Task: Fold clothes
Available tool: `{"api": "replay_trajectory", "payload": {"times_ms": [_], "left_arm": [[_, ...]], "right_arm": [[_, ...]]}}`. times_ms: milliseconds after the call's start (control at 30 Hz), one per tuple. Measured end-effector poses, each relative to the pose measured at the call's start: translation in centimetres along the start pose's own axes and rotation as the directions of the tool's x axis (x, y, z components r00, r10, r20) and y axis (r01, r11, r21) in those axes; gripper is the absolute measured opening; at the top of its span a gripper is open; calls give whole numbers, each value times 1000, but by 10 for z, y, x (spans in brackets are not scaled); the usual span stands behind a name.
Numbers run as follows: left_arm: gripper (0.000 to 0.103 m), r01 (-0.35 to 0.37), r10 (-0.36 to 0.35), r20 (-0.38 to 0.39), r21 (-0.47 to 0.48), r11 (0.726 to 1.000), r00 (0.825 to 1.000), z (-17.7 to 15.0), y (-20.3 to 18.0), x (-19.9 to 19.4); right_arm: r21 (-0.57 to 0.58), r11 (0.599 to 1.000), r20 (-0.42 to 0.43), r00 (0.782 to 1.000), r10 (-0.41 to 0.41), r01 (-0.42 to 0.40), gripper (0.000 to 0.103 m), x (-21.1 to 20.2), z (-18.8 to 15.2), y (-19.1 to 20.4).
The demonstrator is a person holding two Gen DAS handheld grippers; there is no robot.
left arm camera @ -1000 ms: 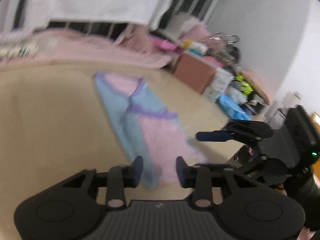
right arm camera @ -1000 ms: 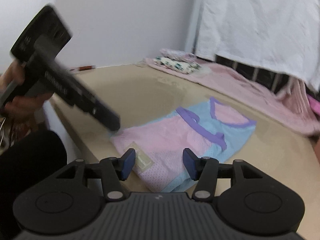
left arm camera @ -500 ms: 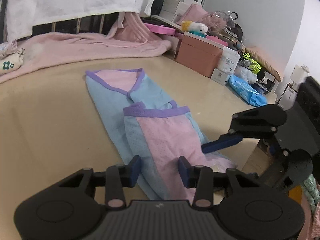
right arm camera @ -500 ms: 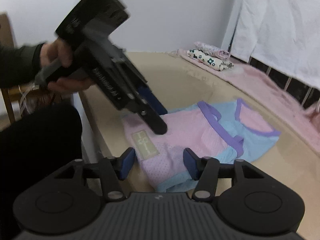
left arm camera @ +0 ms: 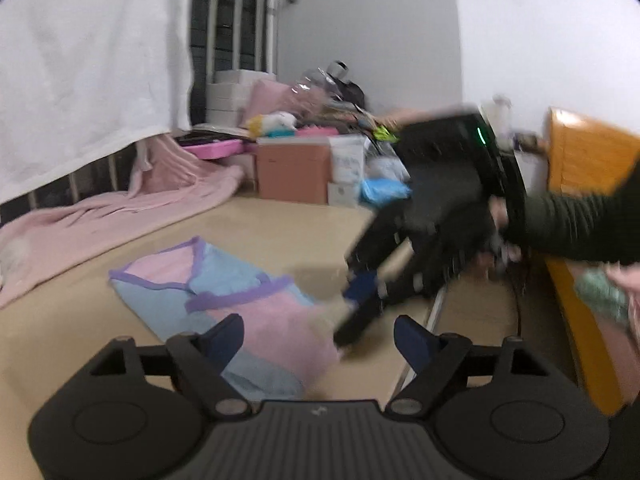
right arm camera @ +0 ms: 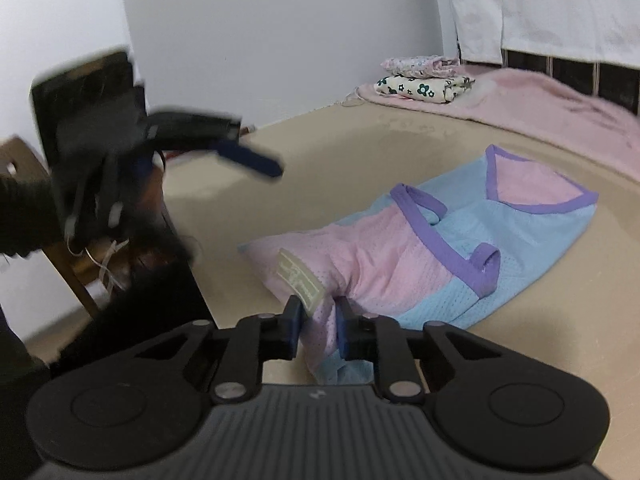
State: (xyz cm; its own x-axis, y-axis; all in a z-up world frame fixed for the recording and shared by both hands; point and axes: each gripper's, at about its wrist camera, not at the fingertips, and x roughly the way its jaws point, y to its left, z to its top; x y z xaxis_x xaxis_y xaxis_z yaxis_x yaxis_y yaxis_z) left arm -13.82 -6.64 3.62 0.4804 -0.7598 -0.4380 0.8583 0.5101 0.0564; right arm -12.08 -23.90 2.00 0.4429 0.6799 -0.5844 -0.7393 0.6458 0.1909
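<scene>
A: What is the right hand-held gripper point(right arm camera: 318, 320) doing?

B: Its fingers are pressed close on the near hem of the shirt point(right arm camera: 460, 248), pinching pink mesh just beside the beige label point(right arm camera: 300, 276). In the right wrist view that is at lower centre of the frame.

A: And the left hand-held gripper point(left arm camera: 320, 338)?

B: Spread wide and holding nothing. In its own view the two blue pads sit far apart at lower centre, above the near end of the shirt point(left arm camera: 224, 300) and the table edge. I cannot tell whether either pad touches the cloth.

A: Where does the shirt lie?

B: On the beige table point(right arm camera: 320, 152), folded lengthwise into a long strip. The pink and blue body runs from lower centre toward the right of the right wrist frame, with the purple-trimmed neck at the far end.

A: How are the hands posed?

B: In the right wrist view the left hand-held gripper appears at left, blurred, held above the table with one blue finger pointing toward centre frame. A dark sleeve point(right arm camera: 24, 216) reaches in from the left edge. In the left wrist view the right hand-held gripper point(left arm camera: 360, 312) angles down from the right, its tip at the shirt's near corner, and a sleeve point(left arm camera: 580, 224) enters at right.

A: Anything else on the surface?

B: A pink blanket point(right arm camera: 540, 100) at upper right, with folded floral cloths point(right arm camera: 424, 86) on it.
</scene>
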Motion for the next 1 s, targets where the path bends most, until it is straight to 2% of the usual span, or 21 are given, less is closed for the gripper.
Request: {"api": "replay_trajectory", "payload": {"times_ms": [100,200,400,433,467,533,600,633,667,733,800,900,933,1000], "left_arm": [[81,-11,14,-33,77,997,999,-5,-9,10],[81,-9,12,-20,141,990,1000,-8,-16,11],[79,18,-21,5,320,947,1000,-14,-39,19],[69,46,-44,-13,326,944,999,-15,-41,22],[47,84,-73,-49,322,943,996,-16,-41,26],[19,153,-122,-125,287,946,985,-15,-40,34],[18,172,-141,-153,215,961,978,-13,-32,39],[17,173,-146,-152,183,968,978,-12,-27,40],[15,173,-150,-154,148,974,976,-12,-22,41],[15,187,-176,-164,50,981,970,-10,-9,43],[14,204,-205,-175,-28,979,963,-6,2,44],[14,228,-247,-204,-112,967,947,3,11,44],[14,240,-265,-218,-138,961,939,7,12,44],[12,264,-310,-239,-208,942,920,12,16,38]], "right_arm": [[44,997,0,998,56,-56,15,-6,5,-9],[56,992,-13,994,111,-110,15,-12,6,-9],[72,974,-44,974,220,-217,15,-22,1,-1],[77,969,-47,970,241,-237,15,-24,0,0],[89,963,-45,965,258,-253,15,-26,-2,0],[110,954,-38,958,284,-279,15,-31,-5,0],[91,969,-12,972,233,-231,20,-38,-11,4],[82,975,1,978,207,-207,37,-42,-13,6],[73,981,14,983,181,-182,67,-46,-16,8],[1,994,76,991,108,-108,91,-54,-24,18],[-121,993,143,989,33,-15,96,-53,-34,33],[-279,956,174,984,-46,94,96,-38,-46,52],[-323,938,183,981,-69,126,94,-32,-49,57],[-401,898,201,974,-107,182,76,-21,-55,66]]}}
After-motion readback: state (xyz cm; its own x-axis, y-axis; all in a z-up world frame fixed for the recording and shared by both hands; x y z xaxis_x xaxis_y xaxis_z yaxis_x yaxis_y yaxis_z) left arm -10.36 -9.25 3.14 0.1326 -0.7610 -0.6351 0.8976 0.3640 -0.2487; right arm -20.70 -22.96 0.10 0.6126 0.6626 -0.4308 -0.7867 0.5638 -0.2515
